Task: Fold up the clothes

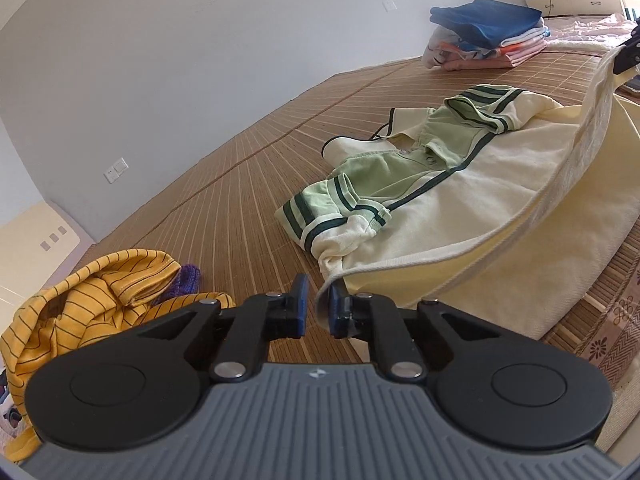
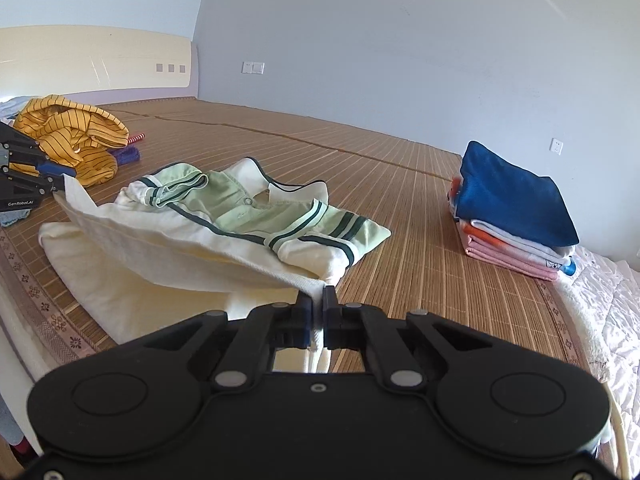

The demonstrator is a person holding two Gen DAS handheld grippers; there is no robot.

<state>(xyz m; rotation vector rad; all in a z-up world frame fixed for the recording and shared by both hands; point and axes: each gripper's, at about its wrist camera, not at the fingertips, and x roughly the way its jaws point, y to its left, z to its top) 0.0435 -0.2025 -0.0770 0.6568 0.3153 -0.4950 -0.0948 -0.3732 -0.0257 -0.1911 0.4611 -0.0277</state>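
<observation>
one cream-and-green shirt (image 2: pixel 224 216), one yellow striped garment (image 2: pixel 68 136), one folded stack (image 2: pixel 516 216)

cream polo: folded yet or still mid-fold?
Mid-fold. The cream polo has sleeves tucked in, but its hem is lifted off the mat, pinched by the left gripper and right gripper.

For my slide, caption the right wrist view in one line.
Right gripper and left gripper lift the cream polo's hem toward its collar, folded stack waiting nearby.
</observation>
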